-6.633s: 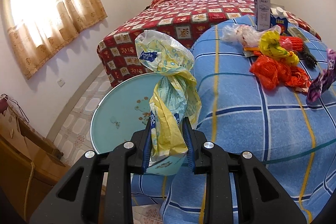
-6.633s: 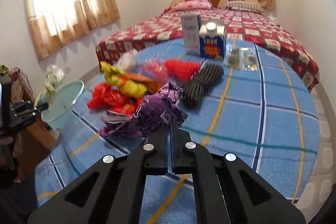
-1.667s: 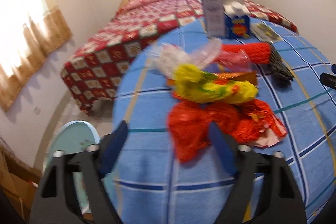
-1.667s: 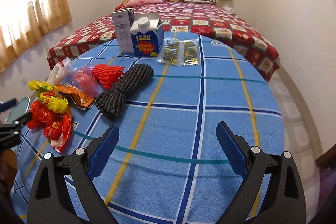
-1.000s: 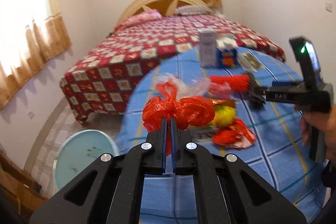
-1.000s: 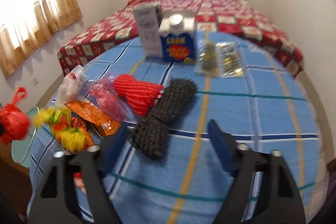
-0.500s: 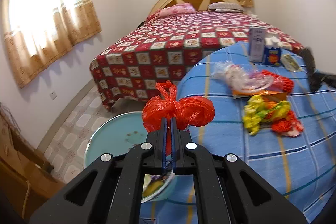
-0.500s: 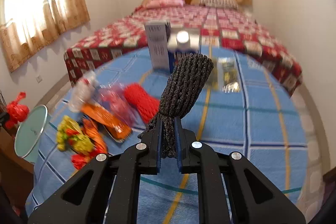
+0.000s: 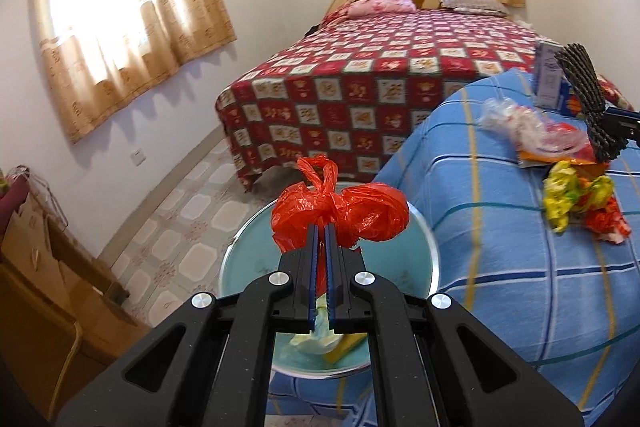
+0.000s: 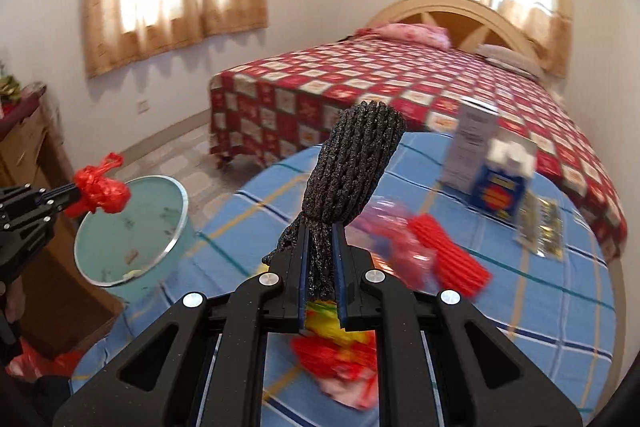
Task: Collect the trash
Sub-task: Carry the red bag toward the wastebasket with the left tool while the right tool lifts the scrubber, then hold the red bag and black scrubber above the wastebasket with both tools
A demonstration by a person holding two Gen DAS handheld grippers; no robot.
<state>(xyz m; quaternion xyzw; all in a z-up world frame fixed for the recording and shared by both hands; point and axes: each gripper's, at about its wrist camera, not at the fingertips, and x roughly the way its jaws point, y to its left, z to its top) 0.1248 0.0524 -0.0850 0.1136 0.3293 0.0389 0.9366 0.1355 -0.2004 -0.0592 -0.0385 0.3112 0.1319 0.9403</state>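
Note:
My left gripper (image 9: 320,239) is shut on a knotted red plastic bag (image 9: 348,215), which hangs above the round light-blue bin (image 9: 420,227); the bag (image 10: 100,193) and bin (image 10: 176,227) also show at the left of the right wrist view. My right gripper (image 10: 322,259) is shut on a black foam net sleeve (image 10: 352,163), lifted above the blue checked table (image 10: 540,307). That sleeve (image 9: 588,95) appears at the right edge of the left wrist view. On the table lie a red net sleeve (image 10: 448,255), a yellow wrapper (image 9: 572,195) and red wrappers (image 9: 608,223).
A grey carton (image 10: 472,147), a blue milk carton (image 10: 500,183) and clear packets (image 10: 540,227) stand at the table's far side. A bed with a red checked cover (image 9: 380,79) is behind. A wooden cabinet (image 9: 40,267) is left of the bin. Some trash lies in the bin.
The right gripper closed on the black sleeve and lifted it off the table, swinging left. The left gripper carried the red bag from the table out over the bin.

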